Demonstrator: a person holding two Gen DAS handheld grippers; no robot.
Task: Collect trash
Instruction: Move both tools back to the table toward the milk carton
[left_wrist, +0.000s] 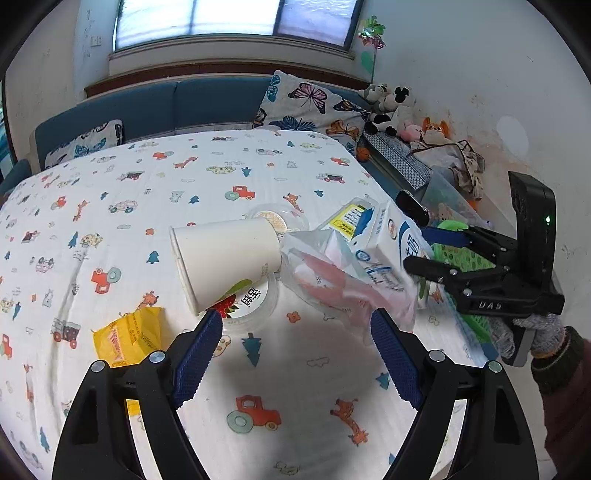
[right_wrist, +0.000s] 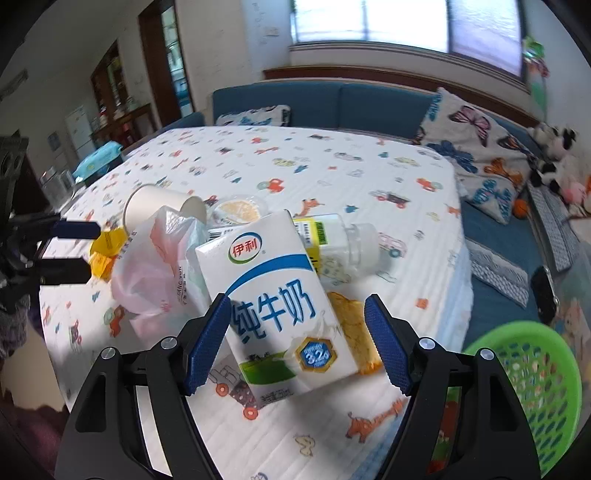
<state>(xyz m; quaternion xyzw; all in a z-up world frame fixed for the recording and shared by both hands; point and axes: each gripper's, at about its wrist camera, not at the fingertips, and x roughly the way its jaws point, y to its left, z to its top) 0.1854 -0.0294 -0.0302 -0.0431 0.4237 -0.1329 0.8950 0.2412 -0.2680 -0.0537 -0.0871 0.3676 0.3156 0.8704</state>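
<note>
Both grippers stand open and empty over a heap of trash on a cartoon-print tablecloth (left_wrist: 147, 206). The right gripper (right_wrist: 295, 343) straddles a white-and-blue milk carton (right_wrist: 273, 295) without touching; closing off-centre could skid it off the heap, away from the green plastic basket (right_wrist: 554, 369). The left gripper (left_wrist: 295, 358) hovers near a tipped white paper cup (left_wrist: 225, 258).

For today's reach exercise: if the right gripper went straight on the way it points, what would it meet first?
Most likely the milk carton, which lies between the open jaws of the right gripper; depth is hard to judge.

Your table (left_wrist: 314, 369), lower centre, wore a cartoon-print cloth.
On it lay your paper cup (left_wrist: 225, 258), milk carton (right_wrist: 273, 302), plastic bag (left_wrist: 332, 280) and yellow wrapper (left_wrist: 129, 339).
</note>
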